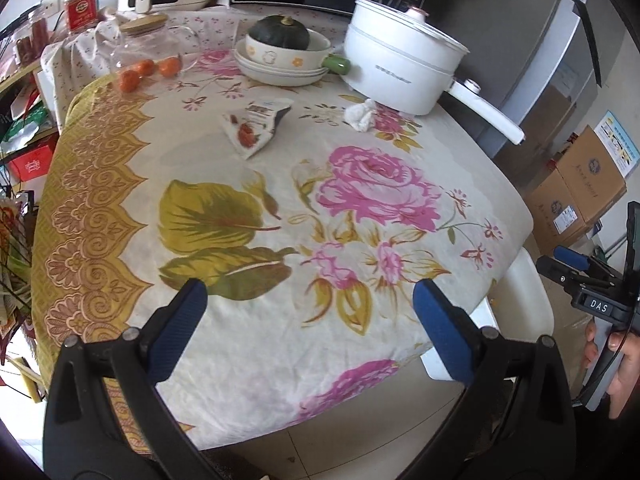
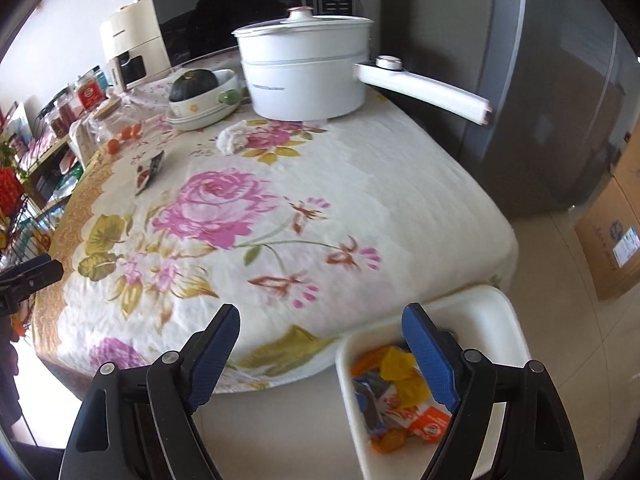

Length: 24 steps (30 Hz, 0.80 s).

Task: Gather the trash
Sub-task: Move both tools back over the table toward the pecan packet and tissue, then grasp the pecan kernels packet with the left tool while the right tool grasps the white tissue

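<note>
A torn snack wrapper (image 1: 256, 126) lies flat on the flowered cloth toward the far side of the desk (image 1: 100, 216); a crumpled white tissue (image 1: 360, 115) rests well to its right, just in front of the white electric pot (image 1: 400, 68); behind them stand stacked bowls holding a dark green squash (image 1: 279, 32), and a glass jar (image 1: 150, 46) with small oranges beside it. A white bin (image 2: 472, 304) sits below the near desk edge, with orange and yellow wrappers (image 2: 400, 364) already inside. The left tongs (image 1: 310, 320) hang above the near cloth, spread wide and empty; the right tongs (image 2: 320, 344) are released, holding nothing, one finger over the bin.
</note>
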Tool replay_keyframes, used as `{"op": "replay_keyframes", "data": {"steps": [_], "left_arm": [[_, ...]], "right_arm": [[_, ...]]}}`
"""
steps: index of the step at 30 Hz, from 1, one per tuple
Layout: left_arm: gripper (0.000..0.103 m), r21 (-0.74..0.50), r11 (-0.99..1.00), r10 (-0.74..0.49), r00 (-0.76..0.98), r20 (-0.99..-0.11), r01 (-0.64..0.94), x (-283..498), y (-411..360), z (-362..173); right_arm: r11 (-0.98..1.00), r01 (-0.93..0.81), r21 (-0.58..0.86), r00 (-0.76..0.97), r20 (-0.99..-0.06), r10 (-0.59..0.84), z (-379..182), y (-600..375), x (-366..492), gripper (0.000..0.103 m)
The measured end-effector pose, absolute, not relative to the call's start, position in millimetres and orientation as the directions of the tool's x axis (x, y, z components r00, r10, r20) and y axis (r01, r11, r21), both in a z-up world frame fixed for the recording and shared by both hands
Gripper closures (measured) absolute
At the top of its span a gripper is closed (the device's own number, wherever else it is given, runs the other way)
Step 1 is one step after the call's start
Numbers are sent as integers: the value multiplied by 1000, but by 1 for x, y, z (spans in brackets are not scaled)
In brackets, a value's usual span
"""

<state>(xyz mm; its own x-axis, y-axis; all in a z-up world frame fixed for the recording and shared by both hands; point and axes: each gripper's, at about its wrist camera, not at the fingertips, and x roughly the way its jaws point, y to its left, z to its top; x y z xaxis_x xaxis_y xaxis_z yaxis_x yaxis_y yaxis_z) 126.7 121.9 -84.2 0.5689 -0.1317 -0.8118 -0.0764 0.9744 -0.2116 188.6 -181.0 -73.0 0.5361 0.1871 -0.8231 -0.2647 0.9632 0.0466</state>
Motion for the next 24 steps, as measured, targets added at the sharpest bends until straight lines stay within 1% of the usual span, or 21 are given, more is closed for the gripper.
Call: {"op": "replay_keyframes", "data": {"steps": [4, 9, 13, 19, 22, 24], "left_arm": [[1, -196, 973, -91, 574, -814, -123, 143, 151, -93], [1, -149, 983, -58, 586, -808, -108, 186, 164, -108], [1, -124, 990, -59, 612, -789, -65, 231, 165, -114], [1, -67, 998, -59, 613, -788, 10, 297, 160, -127], [2, -83, 997, -71, 600, -797, 8, 316, 167, -139], [4, -135, 991, -108, 592, -799, -1, 326, 174, -146]], "right_arm": [[953, -298, 52, 509, -836, 205, -83, -149, 207, 18], [946, -314, 83, 483, -844, 235, -93, -122, 239, 18], [937, -347, 51, 486, -844, 226, -101, -105, 265, 18], [934, -350, 76, 480, -841, 249, -113, -83, 318, 18], [935, -343, 89, 487, -834, 258, -118, -69, 344, 18], [934, -348, 84, 493, -831, 259, -122, -57, 360, 18]]}}
